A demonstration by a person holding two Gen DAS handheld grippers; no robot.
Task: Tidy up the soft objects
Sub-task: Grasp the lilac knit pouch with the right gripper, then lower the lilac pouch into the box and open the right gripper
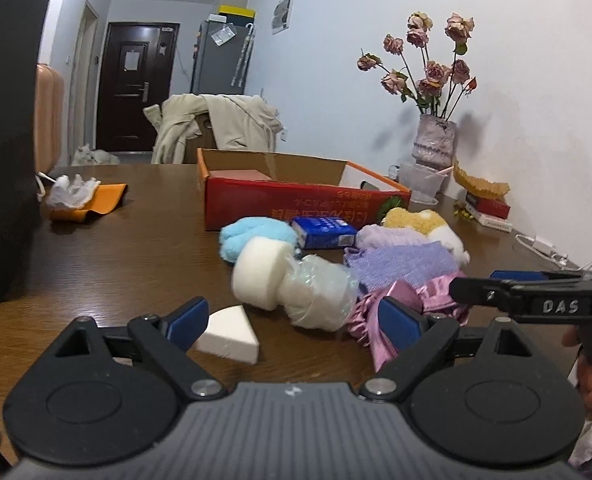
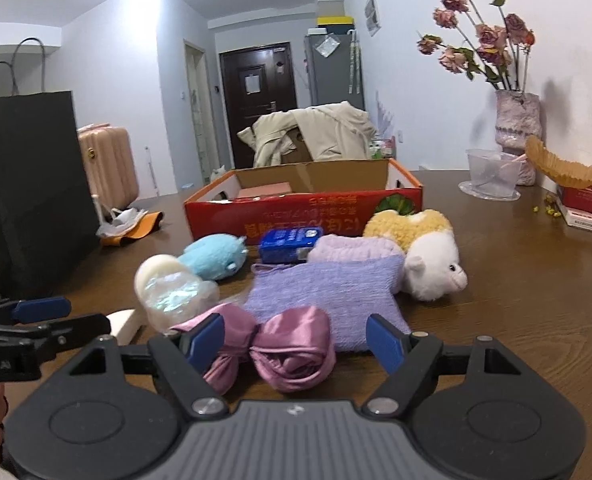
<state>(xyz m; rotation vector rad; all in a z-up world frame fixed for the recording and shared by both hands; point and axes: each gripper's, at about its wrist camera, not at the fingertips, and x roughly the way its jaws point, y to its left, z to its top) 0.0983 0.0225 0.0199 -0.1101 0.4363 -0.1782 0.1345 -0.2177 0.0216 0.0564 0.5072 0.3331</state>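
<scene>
Soft things lie on the brown table before an open red cardboard box (image 1: 296,204) (image 2: 296,208): a blue plush (image 1: 256,236) (image 2: 216,256), a white sponge cylinder in clear plastic wrap (image 1: 280,280) (image 2: 172,288), a white sponge wedge (image 1: 228,334), a lilac towel (image 1: 400,264) (image 2: 328,292), a pink satin bow (image 1: 380,312) (image 2: 288,344), and a yellow-and-white plush (image 1: 428,224) (image 2: 424,252). My left gripper (image 1: 294,320) is open above the wedge and the wrapped sponge. My right gripper (image 2: 296,340) is open with the bow between its fingers.
A blue tissue pack (image 1: 324,232) (image 2: 290,242) lies by the box. A black paper bag (image 2: 28,196) stands at the left, an orange cloth with white plastic (image 1: 84,196) beyond it. A vase of dried roses (image 1: 434,140), a clear cup and books sit by the wall.
</scene>
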